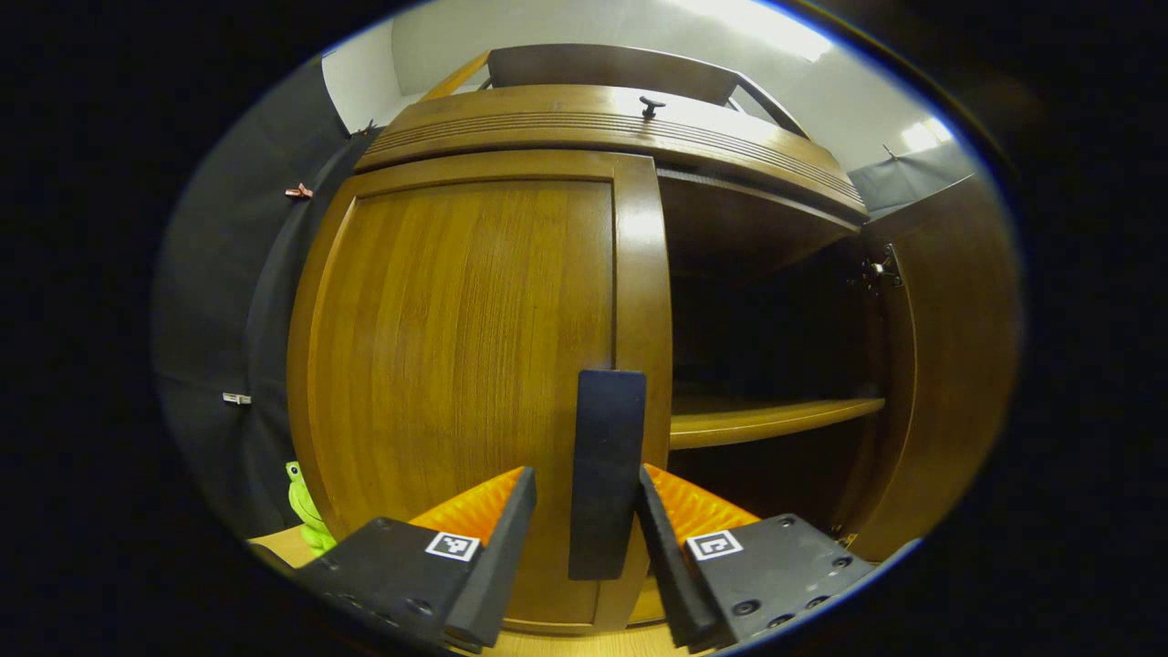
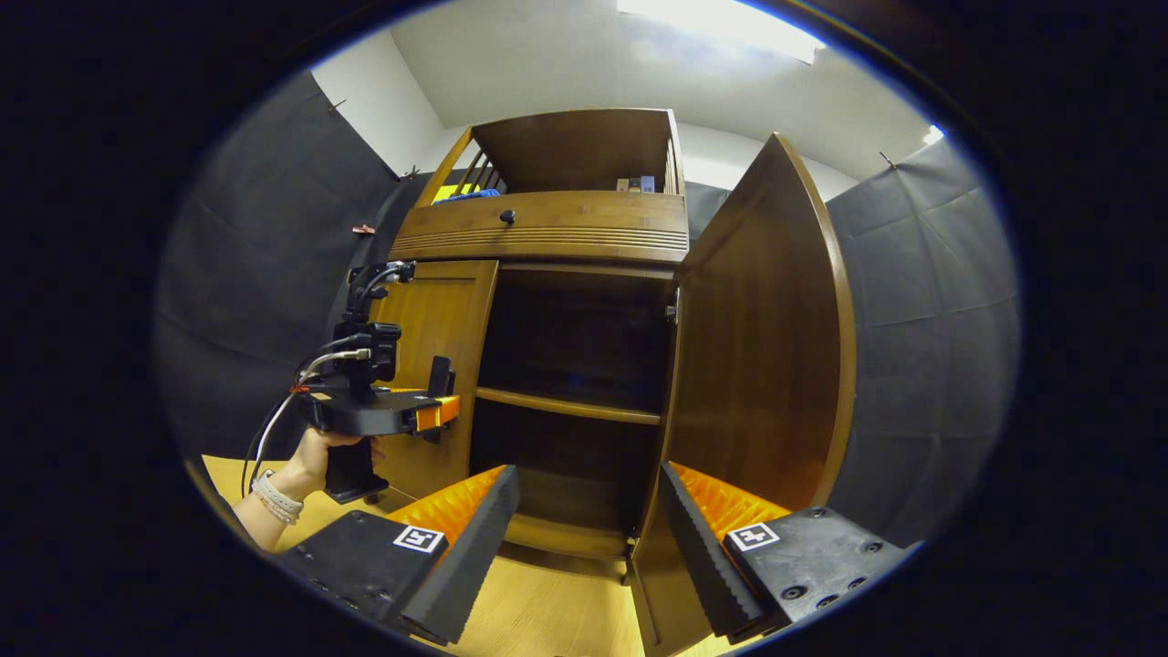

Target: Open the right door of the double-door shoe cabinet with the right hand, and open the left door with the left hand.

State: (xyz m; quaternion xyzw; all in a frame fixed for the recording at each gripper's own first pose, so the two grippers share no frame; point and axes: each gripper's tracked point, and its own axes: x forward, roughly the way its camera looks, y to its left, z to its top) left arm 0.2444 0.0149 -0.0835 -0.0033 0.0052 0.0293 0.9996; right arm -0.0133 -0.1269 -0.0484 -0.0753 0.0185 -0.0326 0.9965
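The wooden shoe cabinet's left door [image 1: 456,365] is closed. Its dark upright handle [image 1: 607,474] stands between the fingers of my left gripper [image 1: 587,488], which is open, with small gaps on both sides. The right door [image 1: 949,365] hangs swung wide. In the right gripper view, my right gripper [image 2: 589,484] is open and holds nothing, back from the cabinet, near the lower edge of the open right door [image 2: 757,365]. There the left gripper [image 2: 444,401], held by a hand [image 2: 310,465], sits at the left door [image 2: 438,319] by its handle [image 2: 441,372].
Behind the open door are a dark interior and one wooden shelf [image 1: 776,415]. A drawer with a small knob [image 1: 651,105] tops the doors. A green frog toy [image 1: 306,511] sits left of the cabinet. The floor [image 2: 538,602] is light wood.
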